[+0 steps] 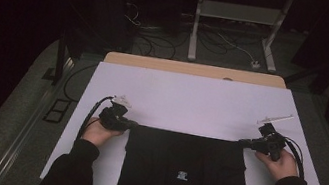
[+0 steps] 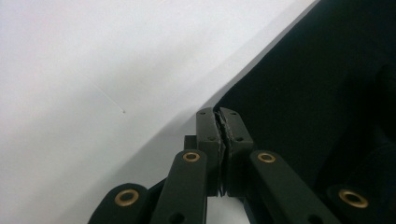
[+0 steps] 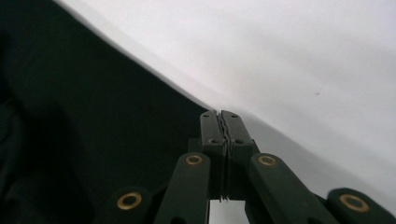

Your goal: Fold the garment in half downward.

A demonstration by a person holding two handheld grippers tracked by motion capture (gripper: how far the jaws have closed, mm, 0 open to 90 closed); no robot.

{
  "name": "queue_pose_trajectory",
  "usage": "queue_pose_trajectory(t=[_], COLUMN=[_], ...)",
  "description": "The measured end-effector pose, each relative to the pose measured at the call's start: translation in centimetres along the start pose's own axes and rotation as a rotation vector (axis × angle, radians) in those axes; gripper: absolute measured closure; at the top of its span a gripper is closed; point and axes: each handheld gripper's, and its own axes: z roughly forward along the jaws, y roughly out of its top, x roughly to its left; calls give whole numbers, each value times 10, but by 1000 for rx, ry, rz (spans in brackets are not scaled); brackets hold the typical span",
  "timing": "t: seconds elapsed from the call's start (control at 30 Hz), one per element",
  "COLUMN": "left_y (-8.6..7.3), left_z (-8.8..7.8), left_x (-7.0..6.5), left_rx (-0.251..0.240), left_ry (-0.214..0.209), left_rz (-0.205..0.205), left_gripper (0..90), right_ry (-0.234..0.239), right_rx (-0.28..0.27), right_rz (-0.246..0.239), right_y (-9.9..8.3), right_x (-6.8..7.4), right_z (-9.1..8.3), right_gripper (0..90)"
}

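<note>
A black folded garment (image 1: 185,162) with a small white label (image 1: 182,175) lies on the white table cover (image 1: 191,102), at the near edge. My left gripper (image 1: 133,124) lies low at the garment's far left corner, and my right gripper (image 1: 243,142) at its far right corner. In the left gripper view the jaws (image 2: 218,112) are pressed together right at the corner of the black cloth (image 2: 317,93). The right gripper view shows the same: jaws (image 3: 219,113) shut at the edge of the cloth (image 3: 93,116). Whether each nips only the hem is hidden by the jaws.
The white cover stretches bare beyond the garment to a wooden table edge (image 1: 196,70). Behind the table stand a white metal frame (image 1: 239,14) and loose cables (image 1: 161,41) on the floor. Dark stands flank both sides.
</note>
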Motion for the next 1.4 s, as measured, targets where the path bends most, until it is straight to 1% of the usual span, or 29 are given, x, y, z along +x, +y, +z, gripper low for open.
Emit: queue_pose_trajectory(t=[0.03, 0.17, 0.2, 0.33, 0.47, 0.53, 0.6, 0.73, 0.77, 0.8, 0.83, 0.87, 0.9, 0.93, 1.0, 1.07, 1.17, 1.2, 1.23, 1.27, 1.3, 1.33, 1.4], left_y=[1, 4, 4, 6, 7, 7, 9, 13, 15, 15, 17, 18, 20, 22, 27, 31, 37, 39, 40, 41, 42, 43, 45], left_z=[0, -2, -2, -3, -2, -2, -2, -4, -4, -4, -4, -4, -4, -4, -4, -4, -2, -1, -1, -1, 0, 0, 1], left_x=[0, -1, -1, 1, 2, 3, 4, 6, 6, 6, 7, 7, 8, 8, 9, 9, 11, 11, 12, 13, 15, 15, 19], left_rx=[4, 2, -7, -16, -33, -39, -32, -52, -53, -57, -53, -60, -60, -57, -67, -66, -48, -46, -47, -48, -42, -39, -28], left_ry=[6, 33, 38, 58, 76, 81, 85, 92, 94, 100, 105, 110, 113, 115, 117, 125, 132, 133, 136, 136, 136, 137, 137], left_rz=[12, 36, 31, 50, 60, 59, 63, 51, 56, 50, 59, 55, 61, 58, 59, 68, 86, 82, 91, 79, 89, 75, 72], left_gripper=[863, 864, 864, 864, 864, 864, 864, 864, 864, 864, 864, 864, 863, 864, 864, 863, 863, 863, 864, 863, 863, 863, 863], right_ry=[-9, -44, -53, -78, -104, -107, -111, -118, -118, -119, -120, -121, -120, -121, -123, -123, -128, -128, -130, -132, -131, -128, -129], right_rx=[-1, 1, -3, -23, -37, -46, -51, -70, -67, -67, -75, -78, -79, -82, -87, -92, -90, -89, -88, -90, -89, -88, -88], right_rz=[-1, -11, -15, -9, -2, 1, 1, 4, 6, 4, 5, 6, 10, 10, 12, 18, 16, 18, 20, 20, 19, 24, 28], right_y=[0, 2, 3, 5, 9, 11, 13, 16, 17, 18, 19, 21, 22, 23, 26, 27, 29, 31, 32, 33, 35, 36, 39], right_x=[1, 5, 5, 7, 8, 7, 7, 5, 4, 4, 3, 3, 2, 1, 0, -2, -5, -5, -6, -7, -8, -9, -11], right_z=[0, 2, 2, 0, 0, 0, -1, -2, -3, -3, -4, -5, -5, -6, -6, -6, -6, -6, -6, -6, -6, -5, -4], right_gripper=[876, 877, 877, 877, 877, 877, 877, 877, 877, 876, 877, 877, 877, 877, 877, 877, 876, 876, 877, 876, 876, 876, 876])
